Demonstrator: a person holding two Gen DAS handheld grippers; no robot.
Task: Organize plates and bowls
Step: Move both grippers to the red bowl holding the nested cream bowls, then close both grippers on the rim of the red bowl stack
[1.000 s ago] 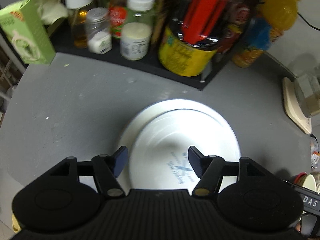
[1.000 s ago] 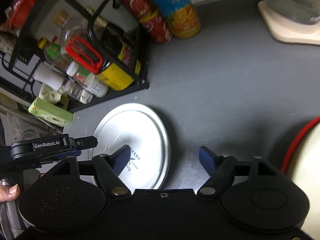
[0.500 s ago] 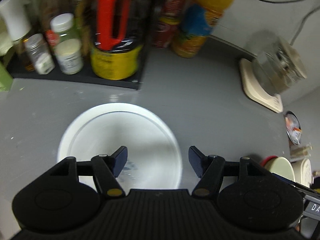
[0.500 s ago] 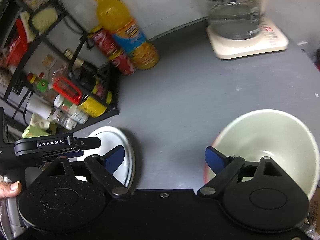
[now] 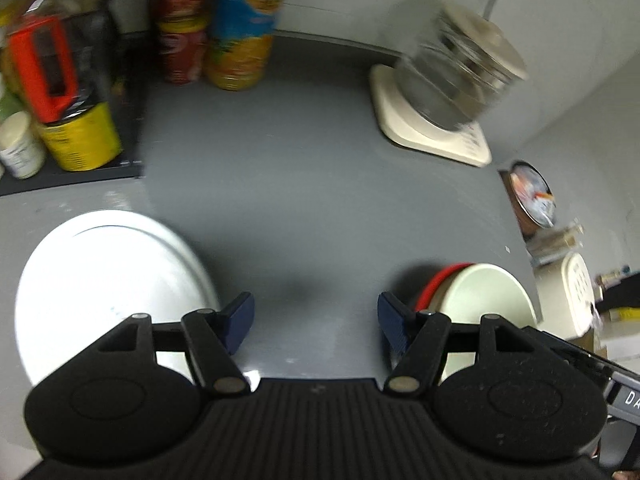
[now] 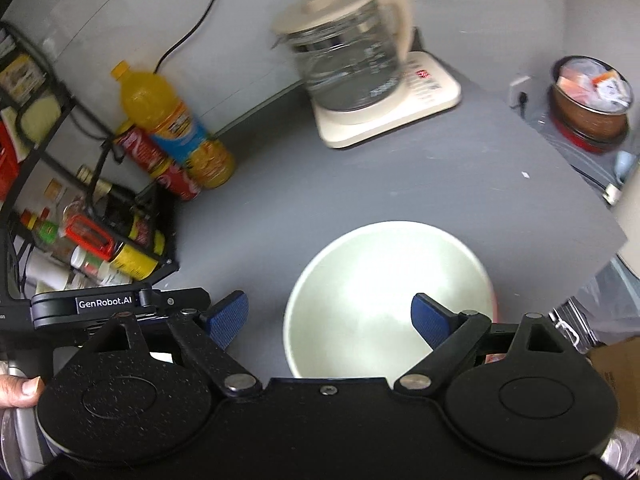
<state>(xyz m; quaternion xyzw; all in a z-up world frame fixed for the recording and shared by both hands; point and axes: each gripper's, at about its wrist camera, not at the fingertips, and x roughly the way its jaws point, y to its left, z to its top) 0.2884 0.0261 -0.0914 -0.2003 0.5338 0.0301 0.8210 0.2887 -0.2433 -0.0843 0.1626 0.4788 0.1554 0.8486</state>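
A white plate lies flat on the grey table, at the lower left of the left wrist view. A cream bowl with a red outside stands at the lower right. My left gripper hangs open over bare table between the two, holding nothing. In the right wrist view the cream bowl sits low in the middle. My right gripper is open above it, its right finger over the bowl's inside and its left finger over bare table. The plate is out of this view.
A glass kettle on a cream base stands at the back. An orange juice bottle, cola cans and a black rack of jars line the left. A brown bowl of packets sits beyond the right edge. A hand shows at lower left.
Both views swung to the right. The plate slid from under the left gripper to its left. The cream bowl came under the right gripper, whose jaws widened.
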